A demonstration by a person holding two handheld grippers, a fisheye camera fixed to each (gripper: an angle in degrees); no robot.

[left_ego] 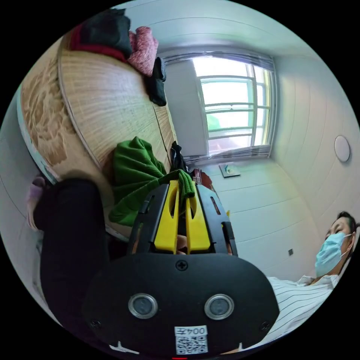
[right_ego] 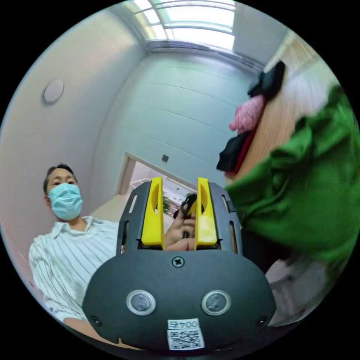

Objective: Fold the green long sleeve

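Note:
The green long sleeve (left_ego: 135,168) lies bunched on a woven bamboo mat (left_ego: 108,97). One end of it, a ribbed cuff, runs up to my left gripper (left_ego: 182,187); the yellow jaws stand nearly together and pinch that cuff at their tips. In the right gripper view the same green garment (right_ego: 311,187) hangs in loose folds at the right, beside the gripper. My right gripper (right_ego: 177,183) is open, its jaws apart with no cloth between them. Behind the gap a hand (right_ego: 182,228) is visible.
A pile of black, red and pink clothes (left_ego: 138,45) sits at the mat's far end, also seen as pink and black clothes (right_ego: 245,116). A person in a striped shirt (right_ego: 63,255) and mask stands close. A black-clad limb (left_ego: 71,232) is at the left. A window (left_ego: 232,108) is behind.

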